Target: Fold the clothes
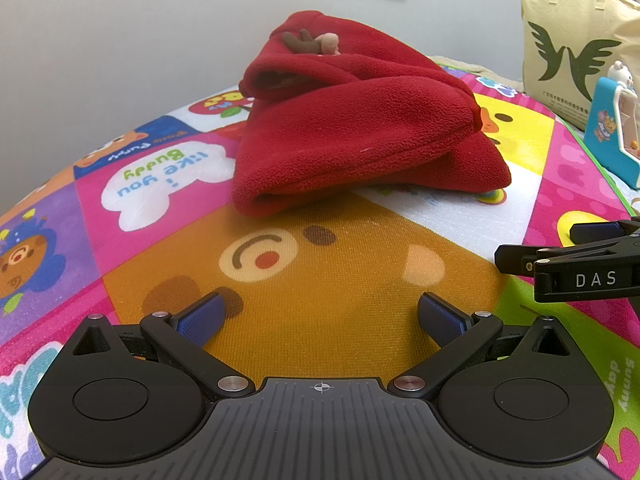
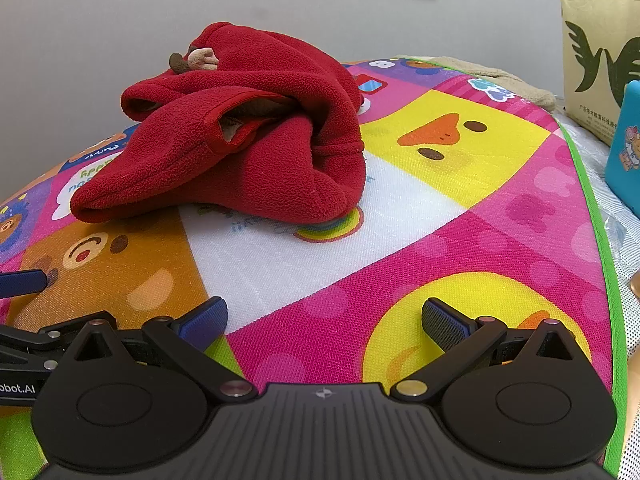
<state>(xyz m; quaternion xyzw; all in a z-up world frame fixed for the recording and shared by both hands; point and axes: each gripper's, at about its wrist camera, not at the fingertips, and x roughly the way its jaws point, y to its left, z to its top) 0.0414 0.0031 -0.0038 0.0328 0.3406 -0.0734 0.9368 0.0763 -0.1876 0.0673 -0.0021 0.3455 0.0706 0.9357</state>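
Observation:
A red fleece garment lies in a loose folded heap on the colourful play mat, with a small brown and tan plush detail near its top. It also shows in the right wrist view, left of centre. My left gripper is open and empty, low over the mat in front of the garment. My right gripper is open and empty, to the right of the left one and apart from the garment. The right gripper's side shows at the right edge of the left wrist view.
A pale yellow bag with a green bird logo stands at the back right by the wall. A blue toy stands in front of it. The mat's green edge runs along the right. A grey wall lies behind.

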